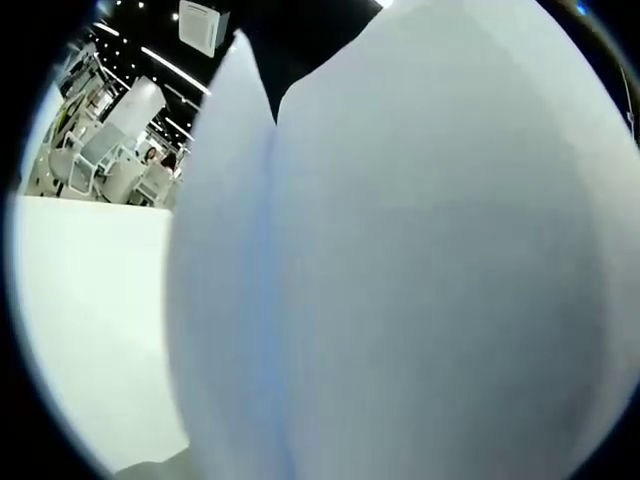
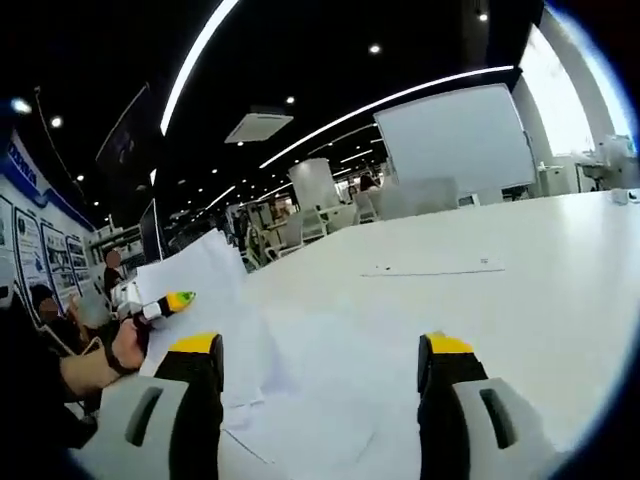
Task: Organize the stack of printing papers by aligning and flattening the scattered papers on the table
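- Your right gripper [image 2: 320, 400] sits low over the white table [image 2: 520, 270], jaws spread wide with nothing between them.
- Loose papers [image 2: 300, 390] lie flat on the table right under and ahead of those jaws, edges not lined up.
- In the right gripper view, your left gripper [image 2: 160, 305] is off to the left, with a raised sheet [image 2: 195, 270] at its yellow tip.
- In the left gripper view, that sheet [image 1: 420, 260] is pressed right up against the camera, so can't tell how the left jaws stand.
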Available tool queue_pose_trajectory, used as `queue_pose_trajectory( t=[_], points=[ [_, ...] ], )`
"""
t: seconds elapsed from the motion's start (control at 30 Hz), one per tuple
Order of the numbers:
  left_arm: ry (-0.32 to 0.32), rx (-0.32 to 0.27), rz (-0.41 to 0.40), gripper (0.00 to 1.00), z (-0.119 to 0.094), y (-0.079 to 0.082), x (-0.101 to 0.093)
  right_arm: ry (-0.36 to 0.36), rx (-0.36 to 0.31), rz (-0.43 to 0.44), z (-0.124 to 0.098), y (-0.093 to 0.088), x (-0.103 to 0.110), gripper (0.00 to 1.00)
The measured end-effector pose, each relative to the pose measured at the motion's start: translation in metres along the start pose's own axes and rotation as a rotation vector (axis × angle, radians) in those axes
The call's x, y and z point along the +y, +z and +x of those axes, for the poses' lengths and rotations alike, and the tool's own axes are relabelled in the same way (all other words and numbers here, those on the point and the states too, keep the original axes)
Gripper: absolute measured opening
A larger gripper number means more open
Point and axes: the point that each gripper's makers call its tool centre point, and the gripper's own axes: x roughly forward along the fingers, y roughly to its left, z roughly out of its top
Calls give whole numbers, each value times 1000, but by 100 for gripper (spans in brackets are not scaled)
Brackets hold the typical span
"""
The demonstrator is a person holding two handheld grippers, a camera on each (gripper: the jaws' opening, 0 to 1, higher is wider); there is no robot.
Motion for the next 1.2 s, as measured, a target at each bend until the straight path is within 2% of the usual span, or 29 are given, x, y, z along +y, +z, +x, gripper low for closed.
queue_pose_trajectory(
  t=[0.43, 0.87, 1.2],
  points=[
    [0, -2, -4, 7, 0, 0, -1, -18, 11, -54, 26, 7, -7, 75],
    [0, -5, -12, 7, -1, 1, 0, -20, 5, -28, 53, 13, -15, 75],
    [1, -5, -11, 7, -1, 1, 0, -49, 4, -51, 65, 21, -17, 74]
  ],
)
